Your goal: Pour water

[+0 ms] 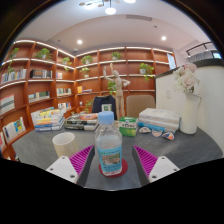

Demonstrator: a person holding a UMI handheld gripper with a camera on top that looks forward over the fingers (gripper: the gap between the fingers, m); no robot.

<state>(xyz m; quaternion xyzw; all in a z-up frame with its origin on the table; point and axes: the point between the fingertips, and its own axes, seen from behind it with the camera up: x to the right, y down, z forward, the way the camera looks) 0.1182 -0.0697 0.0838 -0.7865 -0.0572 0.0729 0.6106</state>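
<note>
The grey worktop [40, 148] carries a clear plastic water bottle [108, 148] centrally, a white paper cup [64, 144] at nine o'clock, stacked books [48, 119] at eleven, and a tall white vase [189, 112] at two.

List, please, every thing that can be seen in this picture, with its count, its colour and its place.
water bottle: one, clear with blue cap and blue label, standing between the fingers
cup: one, pale, on the table left of the bottle
table: one, grey, under everything
green box: one, behind the bottle
books: several, mixed colours, at the table's far edge
vase: one, white, with pale flowers, at the right
shelves: brown, along the back walls
gripper: one, pink pads, open about the bottle
</note>
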